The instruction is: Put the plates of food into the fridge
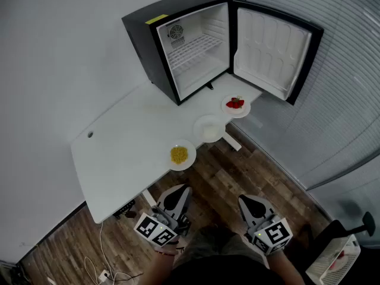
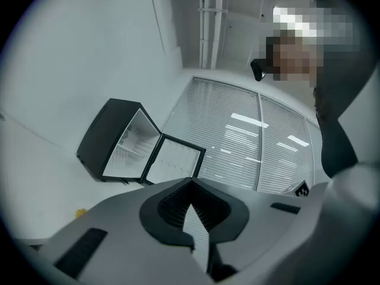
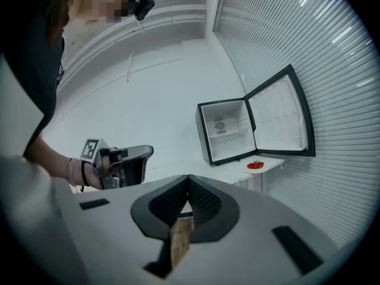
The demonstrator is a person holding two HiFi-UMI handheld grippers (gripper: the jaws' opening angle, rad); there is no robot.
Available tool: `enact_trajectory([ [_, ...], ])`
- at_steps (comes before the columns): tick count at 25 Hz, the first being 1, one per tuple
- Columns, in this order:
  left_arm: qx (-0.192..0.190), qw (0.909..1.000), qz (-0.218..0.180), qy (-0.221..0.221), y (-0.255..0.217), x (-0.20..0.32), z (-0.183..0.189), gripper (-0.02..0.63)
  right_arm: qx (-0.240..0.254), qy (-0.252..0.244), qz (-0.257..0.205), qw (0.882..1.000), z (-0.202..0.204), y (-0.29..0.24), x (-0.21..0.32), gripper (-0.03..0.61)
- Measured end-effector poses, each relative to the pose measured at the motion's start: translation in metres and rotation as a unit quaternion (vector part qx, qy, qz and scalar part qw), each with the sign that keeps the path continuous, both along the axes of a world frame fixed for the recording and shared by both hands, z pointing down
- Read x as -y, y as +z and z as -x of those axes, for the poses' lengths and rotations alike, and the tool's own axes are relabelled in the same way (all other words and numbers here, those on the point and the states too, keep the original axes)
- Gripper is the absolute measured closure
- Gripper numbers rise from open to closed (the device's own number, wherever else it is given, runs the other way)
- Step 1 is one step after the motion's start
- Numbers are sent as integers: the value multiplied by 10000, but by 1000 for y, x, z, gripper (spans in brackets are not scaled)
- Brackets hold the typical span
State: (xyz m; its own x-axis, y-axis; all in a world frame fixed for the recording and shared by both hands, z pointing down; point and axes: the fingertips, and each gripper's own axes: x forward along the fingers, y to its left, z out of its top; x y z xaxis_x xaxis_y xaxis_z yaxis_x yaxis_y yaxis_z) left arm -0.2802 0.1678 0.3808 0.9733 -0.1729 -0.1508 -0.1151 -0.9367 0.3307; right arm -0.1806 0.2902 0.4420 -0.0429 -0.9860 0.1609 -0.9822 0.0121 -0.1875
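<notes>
Head view: yellow-food plate (image 1: pixel 180 155), white dish (image 1: pixel 209 129), red-food plate (image 1: pixel 236 104) before open fridge (image 1: pixel 196 46).
Right gripper view: red-food plate (image 3: pixel 255 165) only.
Left gripper (image 1: pixel 184 189), right gripper (image 1: pixel 243 199): jaws together, empty.

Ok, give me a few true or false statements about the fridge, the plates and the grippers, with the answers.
1. The fridge door stands open. True.
2. A plate already sits on the fridge shelf. False: the shelf is bare, and the plates lie on the table.
3. The plate of red food is the plate nearest the fridge. True.
4. The right gripper holds the plate of yellow food. False: its jaws are shut on nothing, and that plate lies on the table.
</notes>
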Motion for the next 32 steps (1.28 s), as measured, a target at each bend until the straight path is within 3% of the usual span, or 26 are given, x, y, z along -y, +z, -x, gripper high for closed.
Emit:
enact_trajectory([
  [16,-2,9997,-56,236,10,-25,-46,607,-212,133,-78,9997,-33,4,-27,572],
  [23,-8,9991,-100,402,15,-7,-93,607,-189,229,-76,9995,-77,15,-14,572],
  [27,-75,9993,164,321,23,22,-123,607,-260,219,-44,9994,-107,11,11,572],
  [32,-129,9988,40,470,15,43,-171,607,-304,85,-91,9995,-145,0,45,572],
])
